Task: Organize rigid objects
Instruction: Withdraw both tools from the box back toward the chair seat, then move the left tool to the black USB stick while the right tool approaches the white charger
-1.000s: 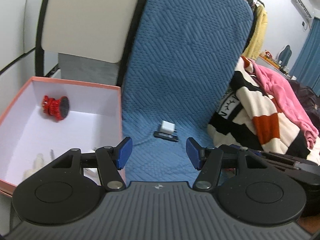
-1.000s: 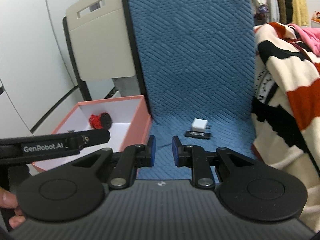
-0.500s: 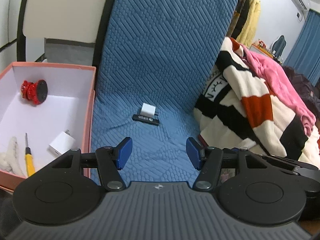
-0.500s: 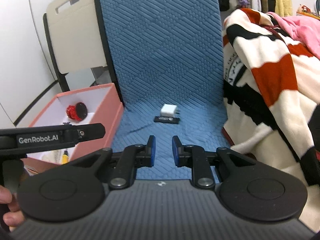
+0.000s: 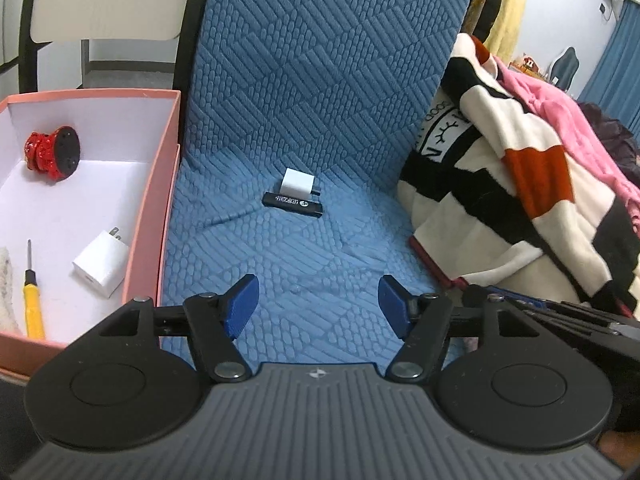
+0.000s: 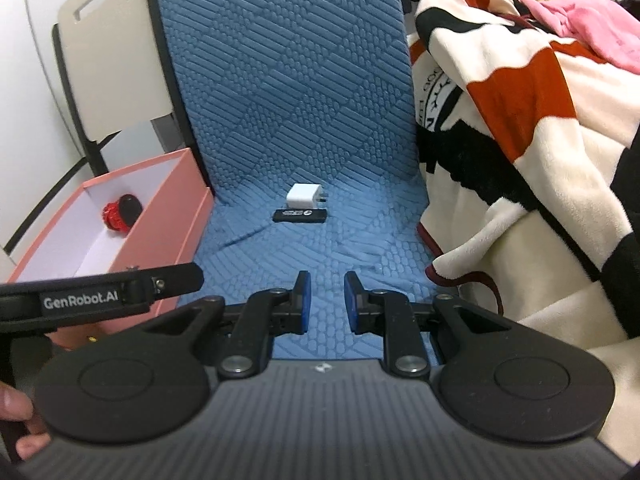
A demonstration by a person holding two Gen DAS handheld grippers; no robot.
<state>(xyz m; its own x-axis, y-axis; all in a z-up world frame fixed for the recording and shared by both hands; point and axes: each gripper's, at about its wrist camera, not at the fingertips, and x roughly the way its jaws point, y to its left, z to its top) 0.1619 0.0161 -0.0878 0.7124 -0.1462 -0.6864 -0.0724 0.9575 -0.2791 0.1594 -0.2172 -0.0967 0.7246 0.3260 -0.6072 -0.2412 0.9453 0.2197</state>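
Note:
A white plug charger [image 5: 297,182] [image 6: 303,196] lies on the blue quilted chair seat [image 5: 320,264], with a black stick-shaped device [image 5: 292,205] [image 6: 300,215] touching its near side. To the left stands a pink box [image 5: 160,184] [image 6: 168,216] that holds a red and black round object [image 5: 52,151], a second white charger [image 5: 102,268] and a yellow screwdriver [image 5: 32,300]. My left gripper [image 5: 316,306] hovers short of the seat items; its jaws are opening and nothing is between them. My right gripper [image 6: 324,302] is shut and empty, also short of the items.
A striped fleece blanket [image 5: 520,184] [image 6: 540,120] with pink cloth on it is heaped along the seat's right side. The blue backrest rises behind the items. A beige chair back stands behind the box. A hand [image 6: 16,420] shows at the lower left.
Both views have sunk and drawn closer to the seat. The box's inside now shows the second charger and the screwdriver. The left jaws stand a little wider; the right jaws look unchanged.

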